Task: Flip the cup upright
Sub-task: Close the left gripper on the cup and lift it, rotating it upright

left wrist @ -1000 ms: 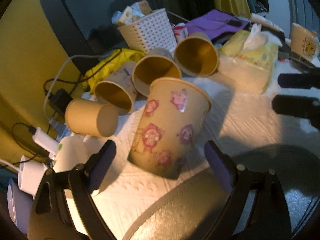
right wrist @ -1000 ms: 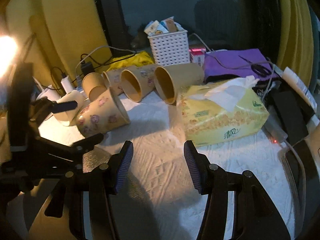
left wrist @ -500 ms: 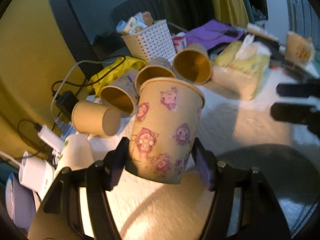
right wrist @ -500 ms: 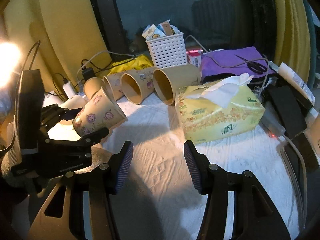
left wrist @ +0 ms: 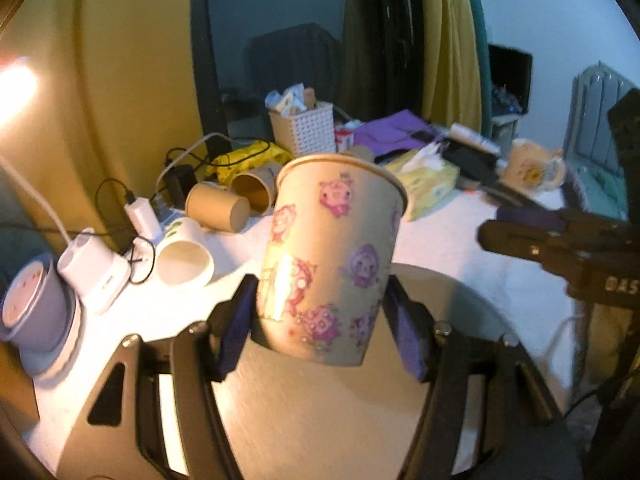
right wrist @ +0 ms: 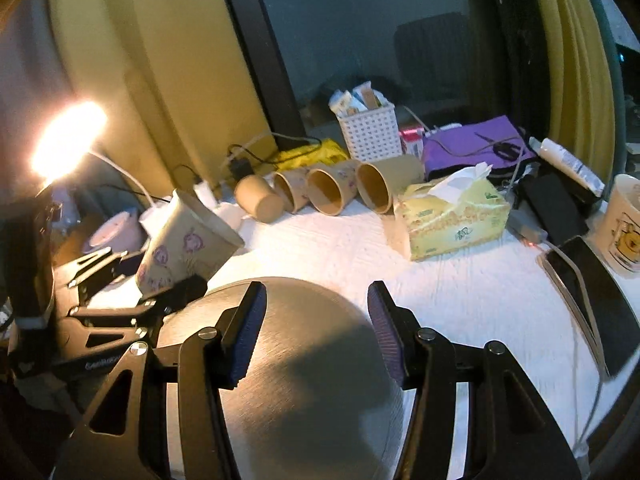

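Observation:
My left gripper (left wrist: 320, 316) is shut on a paper cup with pink cartoon prints (left wrist: 332, 256). It holds the cup near its base, mouth up and slightly tilted, lifted above a round metal plate (left wrist: 320, 408). The cup (right wrist: 184, 240) and the left gripper (right wrist: 132, 280) also show at the left of the right wrist view. My right gripper (right wrist: 316, 332) is open and empty above the metal plate (right wrist: 304, 380). Several brown paper cups (right wrist: 332, 192) lie on their sides in a row at the back of the white cloth.
A yellow tissue box (right wrist: 452, 216) sits right of the row. A white basket (right wrist: 370, 132), purple cloth (right wrist: 472, 148) and a mug (right wrist: 622, 224) stand behind and right. A white cup on its side (left wrist: 184, 254), chargers (left wrist: 96, 272) and a lamp (right wrist: 64, 140) are at left.
My left gripper closed on the printed cup, lifted it off the cloth and turned it closer to upright. The right gripper stayed open and shifted little.

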The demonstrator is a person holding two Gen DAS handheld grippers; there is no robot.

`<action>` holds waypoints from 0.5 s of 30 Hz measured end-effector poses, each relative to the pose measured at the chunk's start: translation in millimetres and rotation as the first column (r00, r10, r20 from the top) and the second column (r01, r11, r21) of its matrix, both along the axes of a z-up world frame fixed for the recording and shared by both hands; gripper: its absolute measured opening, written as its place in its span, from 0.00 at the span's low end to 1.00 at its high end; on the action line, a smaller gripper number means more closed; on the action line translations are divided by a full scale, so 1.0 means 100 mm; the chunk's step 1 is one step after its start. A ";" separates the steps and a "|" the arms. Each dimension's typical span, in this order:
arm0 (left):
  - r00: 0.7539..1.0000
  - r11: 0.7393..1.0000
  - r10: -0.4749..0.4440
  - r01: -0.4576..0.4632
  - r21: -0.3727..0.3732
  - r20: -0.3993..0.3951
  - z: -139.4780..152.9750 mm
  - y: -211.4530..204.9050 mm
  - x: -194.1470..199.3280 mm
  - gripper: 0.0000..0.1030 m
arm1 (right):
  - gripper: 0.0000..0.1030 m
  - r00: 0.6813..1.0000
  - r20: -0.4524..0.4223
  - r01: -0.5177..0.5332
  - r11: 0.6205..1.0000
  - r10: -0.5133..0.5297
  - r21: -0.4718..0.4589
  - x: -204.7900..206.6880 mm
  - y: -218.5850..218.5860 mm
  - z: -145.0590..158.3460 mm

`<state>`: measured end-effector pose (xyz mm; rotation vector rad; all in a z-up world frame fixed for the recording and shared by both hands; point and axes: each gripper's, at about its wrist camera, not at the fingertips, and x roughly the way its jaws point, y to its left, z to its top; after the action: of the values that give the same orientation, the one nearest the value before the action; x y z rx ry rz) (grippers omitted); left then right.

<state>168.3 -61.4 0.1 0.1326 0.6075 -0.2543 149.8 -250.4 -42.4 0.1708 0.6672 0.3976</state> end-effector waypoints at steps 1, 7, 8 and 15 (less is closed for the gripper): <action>1.000 1.000 0.006 -0.006 -0.022 0.008 0.02 0.01 -0.10 0.62 | 0.54 1.000 0.009 -0.001 1.000 0.001 0.003 -0.08 0.01 0.04; 0.996 0.987 0.072 -0.063 -0.145 0.058 0.05 0.10 -0.79 0.62 | 0.54 0.998 0.061 0.004 1.000 -0.004 0.007 -0.54 0.03 0.31; 0.993 0.982 0.094 -0.080 -0.173 0.073 0.06 0.14 -0.92 0.62 | 0.54 0.997 0.074 0.002 1.000 -0.003 0.010 -0.64 0.04 0.37; 0.964 0.958 0.146 -0.082 -0.275 0.223 -0.01 0.27 -1.63 0.62 | 0.58 0.993 0.096 -0.081 0.994 0.074 0.068 -1.10 0.17 0.57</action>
<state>5.7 -34.5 -1.2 -0.1279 0.3334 -0.2003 39.6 -233.9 14.5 0.1933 0.5691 0.5015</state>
